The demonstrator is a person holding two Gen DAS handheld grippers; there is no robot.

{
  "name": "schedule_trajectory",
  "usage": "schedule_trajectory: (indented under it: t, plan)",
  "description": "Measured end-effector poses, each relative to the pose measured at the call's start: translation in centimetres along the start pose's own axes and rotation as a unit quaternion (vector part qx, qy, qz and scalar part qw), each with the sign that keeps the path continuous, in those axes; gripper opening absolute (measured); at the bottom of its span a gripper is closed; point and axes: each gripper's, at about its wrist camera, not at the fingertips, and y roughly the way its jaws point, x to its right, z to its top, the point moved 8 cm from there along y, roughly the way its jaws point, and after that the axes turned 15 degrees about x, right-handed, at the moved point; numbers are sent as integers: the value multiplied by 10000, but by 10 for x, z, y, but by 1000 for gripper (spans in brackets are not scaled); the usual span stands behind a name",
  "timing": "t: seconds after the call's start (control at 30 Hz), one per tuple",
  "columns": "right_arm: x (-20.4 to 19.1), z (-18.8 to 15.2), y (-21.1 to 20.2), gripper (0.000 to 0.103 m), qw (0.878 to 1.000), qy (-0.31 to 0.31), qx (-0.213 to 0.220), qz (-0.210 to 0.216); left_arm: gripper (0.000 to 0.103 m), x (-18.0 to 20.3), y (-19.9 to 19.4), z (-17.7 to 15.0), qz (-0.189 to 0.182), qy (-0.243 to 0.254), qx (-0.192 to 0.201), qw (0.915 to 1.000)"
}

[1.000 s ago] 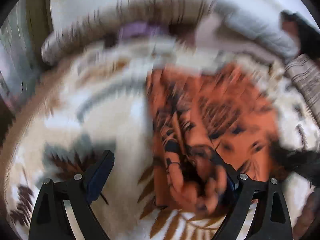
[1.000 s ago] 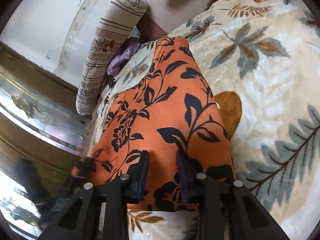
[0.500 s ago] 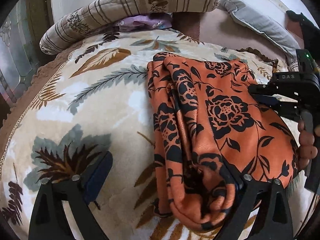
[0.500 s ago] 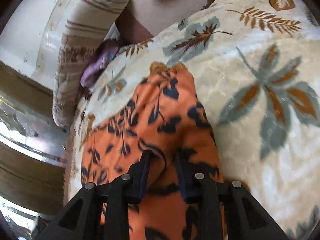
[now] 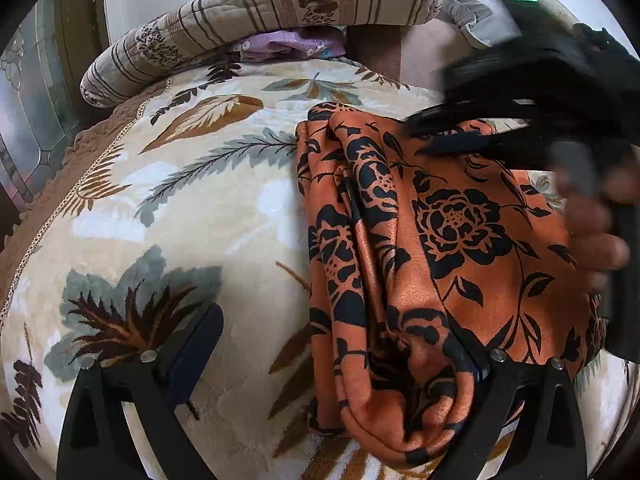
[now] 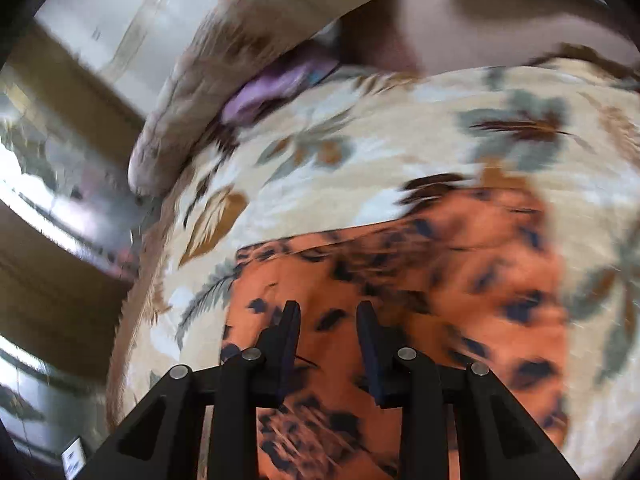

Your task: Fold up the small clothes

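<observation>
Orange floral garment (image 5: 452, 240) lying partly folded on leaf-patterned bedspread (image 5: 192, 200), bunched near left gripper (image 5: 340, 344). Left gripper spread wide, gripping nothing. Right gripper (image 6: 328, 320) narrow, jaws opening, nothing pinched between them, poised above cloth. Best to smooth bunched edge flat before next fold, keeping layers aligned.
</observation>
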Motion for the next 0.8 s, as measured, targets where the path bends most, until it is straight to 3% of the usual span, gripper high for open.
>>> schedule_trajectory:
  t: [0.07,0.27,0.4,0.57,0.6,0.7,0.8]
  plan:
    - [-2,-8,26,33,9996,61,-265,-63,100,0,1,0,6,11,12,10000]
    - [2,0,33,32,9995,164,-242,-124,101,0,3,0,-41,-25,7,10000]
    - [3,-2,-1,32,9996,255,-146,7,101,0,3,0,-56,-54,-26,10000]
    - [19,-12,-74,34,9987,369,236,251,100,-3,0,2,-150,-272,-107,9995]
    - [28,-18,-92,37,9986,401,281,218,100,-4,-1,4,-159,-310,-119,9993]
    - [48,-29,-127,66,9981,430,438,57,100,-8,-12,12,-212,-397,-38,9990]
    - [74,-37,-156,68,9964,606,597,-16,100,-23,-27,30,-224,-655,405,9968]
